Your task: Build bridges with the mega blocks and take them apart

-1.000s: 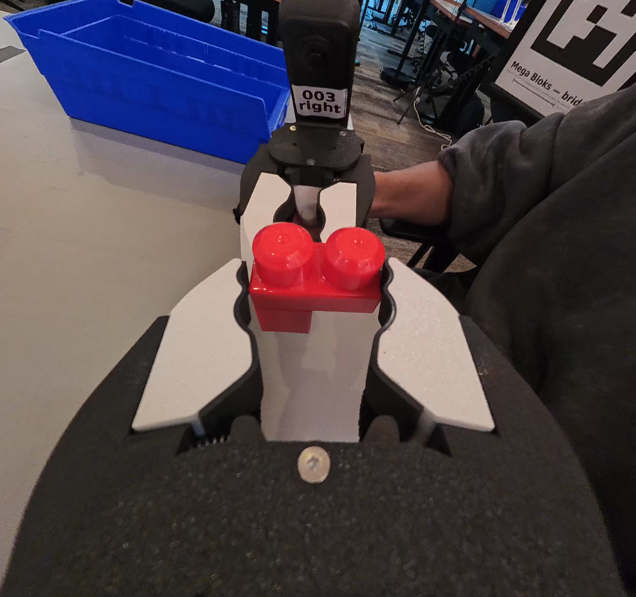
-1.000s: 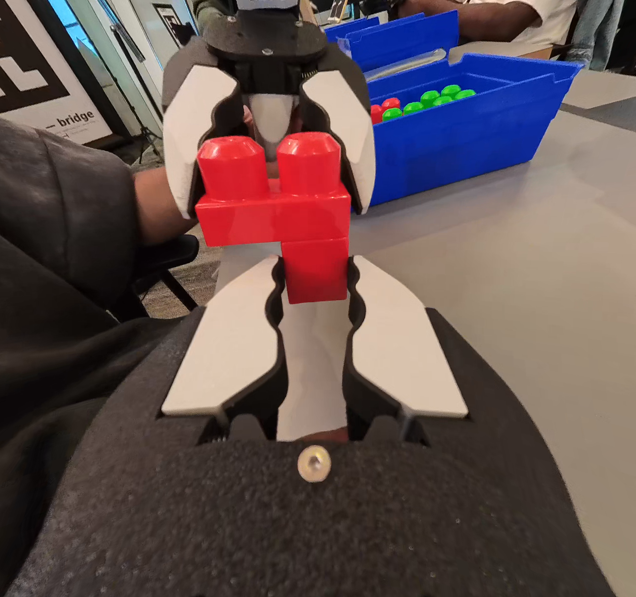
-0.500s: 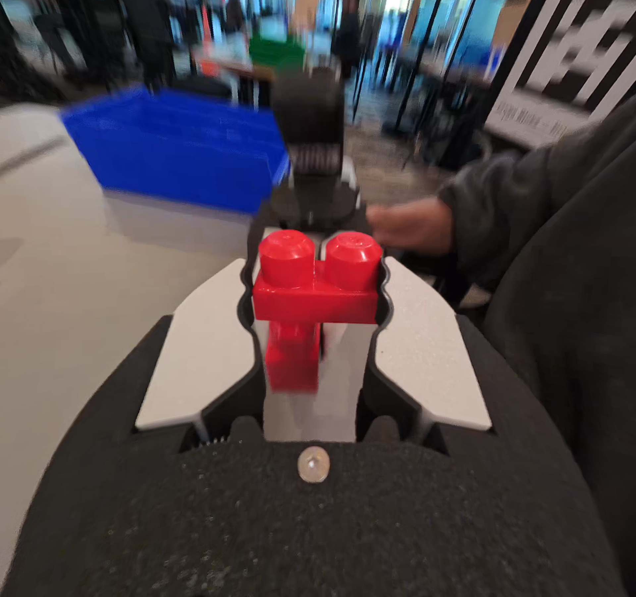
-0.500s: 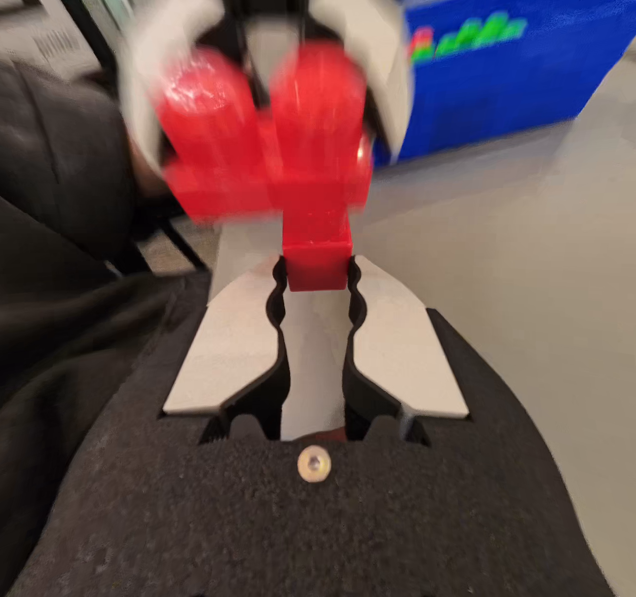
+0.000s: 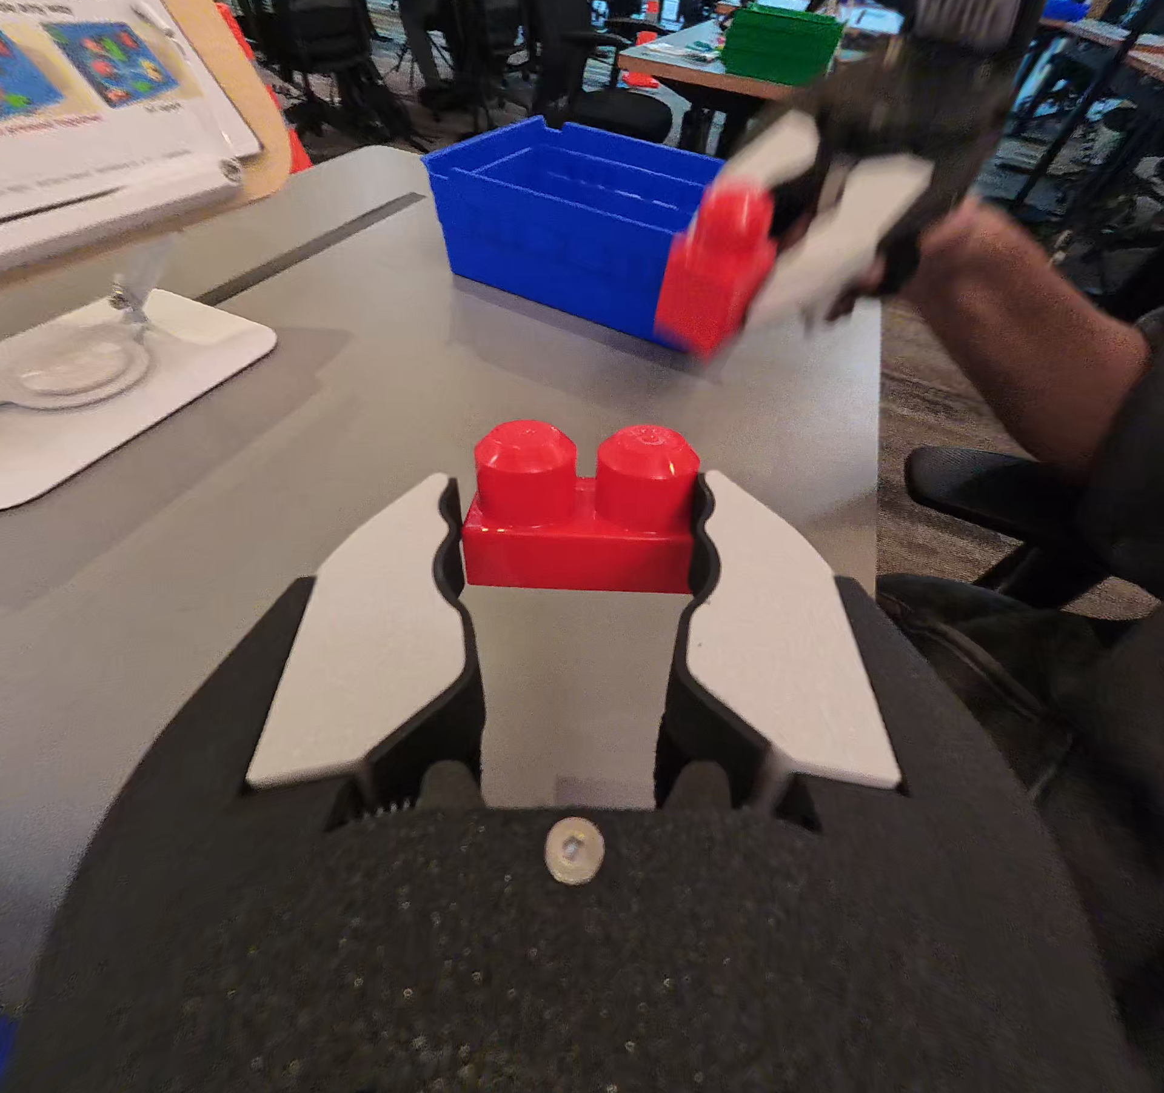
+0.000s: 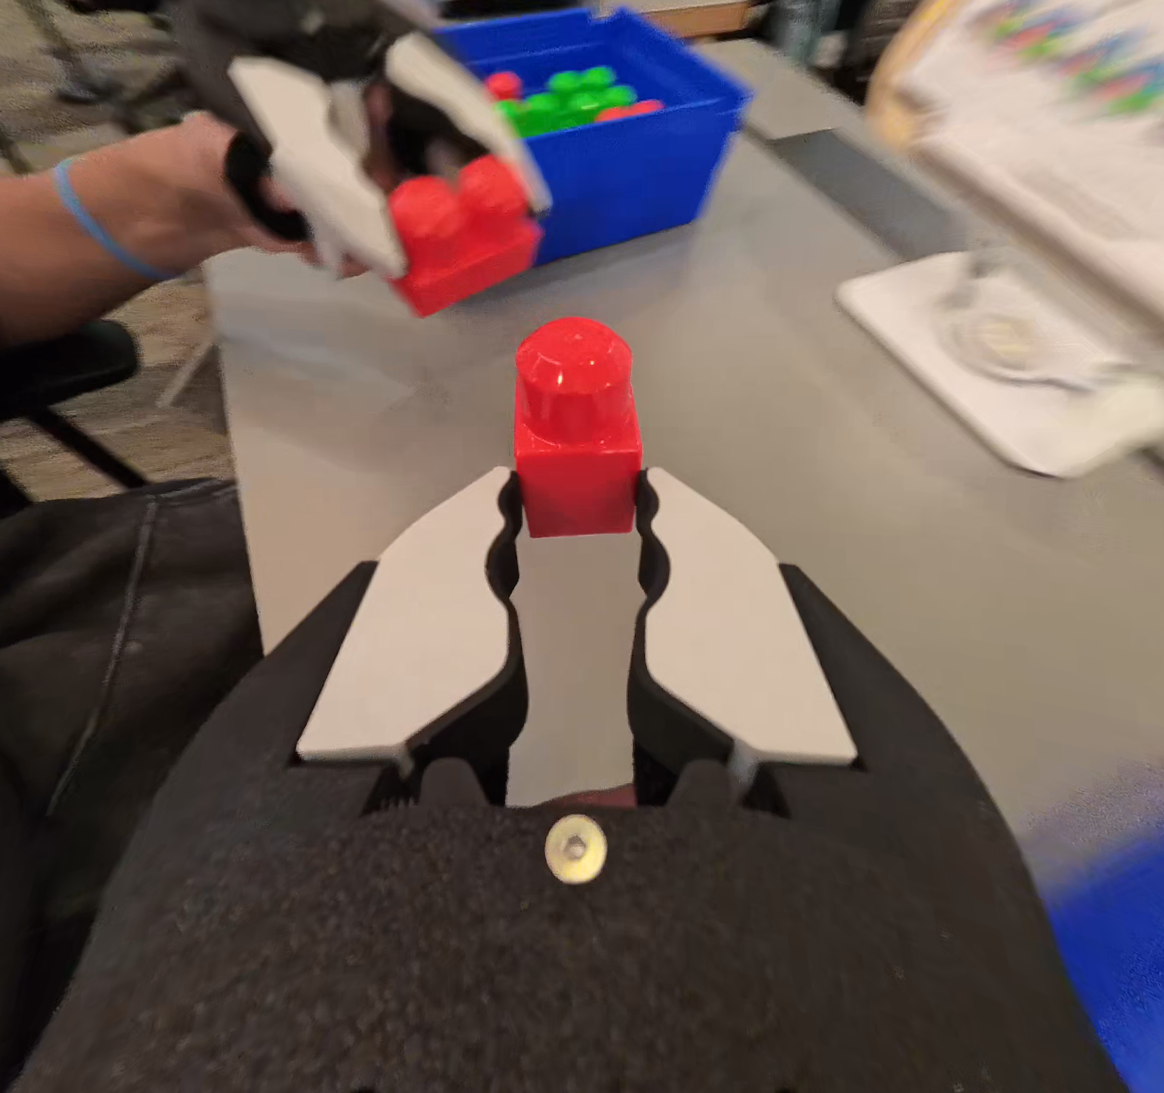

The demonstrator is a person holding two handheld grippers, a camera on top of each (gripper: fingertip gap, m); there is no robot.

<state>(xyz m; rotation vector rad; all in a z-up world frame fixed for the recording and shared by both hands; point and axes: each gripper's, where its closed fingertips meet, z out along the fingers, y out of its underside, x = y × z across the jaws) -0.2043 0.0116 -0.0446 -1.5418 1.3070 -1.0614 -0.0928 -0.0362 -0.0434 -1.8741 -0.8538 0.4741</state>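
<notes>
My left gripper (image 5: 576, 534) is shut on a red two-stud block (image 5: 576, 518), held above the grey table (image 5: 353, 408). My right gripper (image 6: 576, 505) is shut on a red one-stud block (image 6: 574, 433), also above the table. The two blocks are apart. The right gripper with its one-stud block (image 5: 715, 272) shows blurred at the upper right of the left wrist view. The left gripper with its two-stud block (image 6: 463, 238) shows blurred at the upper left of the right wrist view.
An empty blue bin (image 5: 567, 225) stands at the table's far edge in the left wrist view. Another blue bin (image 6: 630, 168) holds several green and red blocks. A white stand (image 5: 119, 376) carries a tilted instruction sheet (image 5: 94, 67). The table's edge (image 5: 877, 433) runs beside a chair.
The one-stud block has come off the underside of the two-stud block. The grippers have moved apart, each keeping its own block, and both views have swung toward the table.
</notes>
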